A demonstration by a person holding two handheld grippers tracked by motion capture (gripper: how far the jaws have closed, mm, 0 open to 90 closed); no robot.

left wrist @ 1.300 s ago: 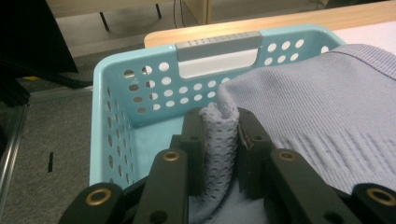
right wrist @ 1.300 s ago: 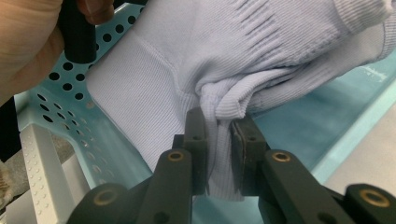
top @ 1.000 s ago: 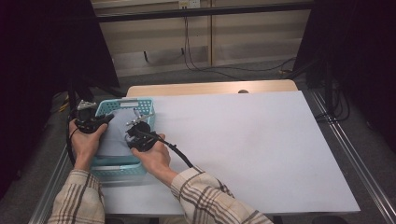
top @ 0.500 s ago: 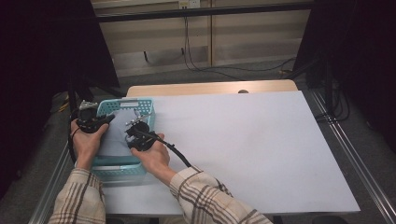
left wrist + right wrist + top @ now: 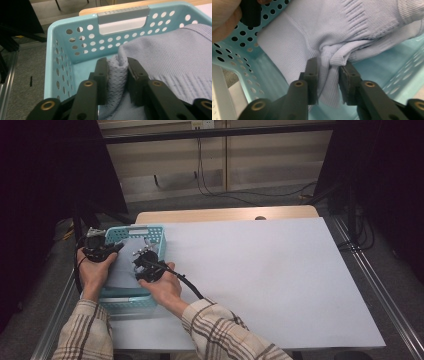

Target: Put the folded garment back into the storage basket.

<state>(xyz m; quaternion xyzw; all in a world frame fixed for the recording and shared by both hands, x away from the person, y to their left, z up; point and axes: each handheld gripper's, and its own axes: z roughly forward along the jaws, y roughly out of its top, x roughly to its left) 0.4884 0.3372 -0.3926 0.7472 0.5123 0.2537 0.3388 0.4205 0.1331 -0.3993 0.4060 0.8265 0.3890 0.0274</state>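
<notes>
A pale lavender knitted garment [image 5: 121,266] lies in a teal perforated basket [image 5: 134,229] at the table's left edge. My left gripper [image 5: 118,248] reaches in from the basket's left side; in the left gripper view its jaws [image 5: 117,61] hold a bunched fold of the garment [image 5: 170,55], with the basket wall [image 5: 82,40] behind. My right gripper [image 5: 142,253] is over the basket's right half; its jaws [image 5: 329,62] pinch a gathered knot of the garment [image 5: 332,25] above the basket floor [image 5: 384,72]. Both pairs of jaws have just been opening slightly, with cloth still filling the gaps.
The basket stands on a white sheet [image 5: 280,270] that covers most of the wooden table [image 5: 225,214]. Metal rails [image 5: 380,285] run along the table's sides. The hand holding the left gripper [image 5: 223,22] shows beyond the basket's wall in the right gripper view.
</notes>
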